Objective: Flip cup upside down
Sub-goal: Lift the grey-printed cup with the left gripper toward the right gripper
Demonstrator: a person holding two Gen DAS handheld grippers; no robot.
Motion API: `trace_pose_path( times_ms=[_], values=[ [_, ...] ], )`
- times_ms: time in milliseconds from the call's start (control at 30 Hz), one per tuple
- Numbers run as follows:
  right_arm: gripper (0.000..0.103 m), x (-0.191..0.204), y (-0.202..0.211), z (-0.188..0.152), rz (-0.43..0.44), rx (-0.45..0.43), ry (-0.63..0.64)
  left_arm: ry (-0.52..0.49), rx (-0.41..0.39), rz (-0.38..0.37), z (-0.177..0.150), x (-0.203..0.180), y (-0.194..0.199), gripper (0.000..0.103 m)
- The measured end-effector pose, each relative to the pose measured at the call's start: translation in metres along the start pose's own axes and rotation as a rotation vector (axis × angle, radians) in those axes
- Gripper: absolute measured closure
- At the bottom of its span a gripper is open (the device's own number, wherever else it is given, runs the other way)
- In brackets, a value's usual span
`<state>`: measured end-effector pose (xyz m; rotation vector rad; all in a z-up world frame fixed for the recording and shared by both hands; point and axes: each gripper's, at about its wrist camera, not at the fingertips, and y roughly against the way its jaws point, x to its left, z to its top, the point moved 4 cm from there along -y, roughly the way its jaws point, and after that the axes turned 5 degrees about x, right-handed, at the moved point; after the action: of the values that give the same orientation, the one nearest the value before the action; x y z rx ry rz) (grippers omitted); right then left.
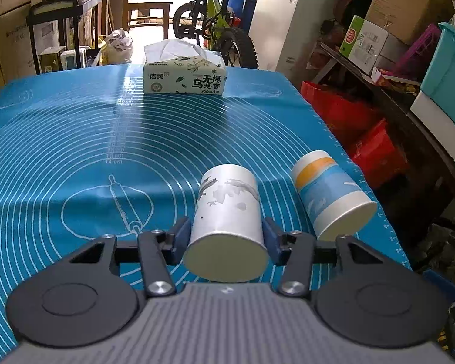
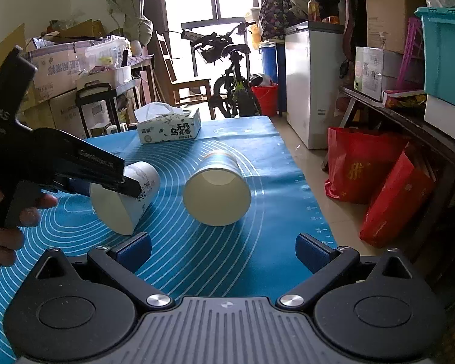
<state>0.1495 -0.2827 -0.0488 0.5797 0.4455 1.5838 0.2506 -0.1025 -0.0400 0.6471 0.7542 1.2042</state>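
My left gripper [image 1: 226, 238] is shut on a white paper cup with grey ink drawings [image 1: 227, 209], gripping it near its open mouth; the mouth faces the camera and the cup is tilted on its side above the blue mat [image 1: 75, 139]. The same cup [image 2: 124, 194] shows in the right wrist view, held by the left gripper [image 2: 127, 186]. A second cup with blue and orange bands [image 1: 330, 194] lies on its side on the mat, right of the held cup, and its mouth [image 2: 217, 195] faces my right gripper. My right gripper [image 2: 223, 253] is open and empty, short of that cup.
A tissue box [image 1: 185, 75] sits at the mat's far end. The table's right edge [image 1: 364, 176] runs close to the lying cup, with red bags [image 2: 379, 176] on the floor beyond. Boxes, a bicycle and a freezer crowd the room behind.
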Motion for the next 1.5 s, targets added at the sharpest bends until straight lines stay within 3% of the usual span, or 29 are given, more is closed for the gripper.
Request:
trace_pose_path(
  times_ms=[333,567,767,800,1000,1133,1500],
  values=[
    [0.000,0.006,0.010,-0.001,0.006,-0.002,-0.004,-0.035,-0.006,0.029,-0.024,0.011,0.045,0.051],
    [0.000,0.023,0.032,-0.003,0.038,-0.011,0.011,-0.003,0.017,0.111,-0.055,0.036,0.079,0.050],
    [0.000,0.044,0.043,-0.013,0.065,0.011,0.047,0.077,0.093,0.114,-0.074,0.058,0.070,0.046],
    [0.000,0.046,0.044,-0.015,0.066,0.015,0.054,0.076,0.095,0.111,-0.076,0.060,0.068,0.042],
    [0.000,0.055,0.049,-0.021,0.067,0.033,0.072,0.051,0.084,0.097,-0.078,0.055,0.065,0.039],
    [0.000,0.057,0.051,-0.021,0.065,0.035,0.074,0.035,0.074,0.095,-0.084,0.055,0.067,0.026],
    [0.000,0.060,0.052,-0.020,0.069,0.042,0.084,0.025,0.066,0.100,-0.085,0.056,0.070,0.021]
  ],
)
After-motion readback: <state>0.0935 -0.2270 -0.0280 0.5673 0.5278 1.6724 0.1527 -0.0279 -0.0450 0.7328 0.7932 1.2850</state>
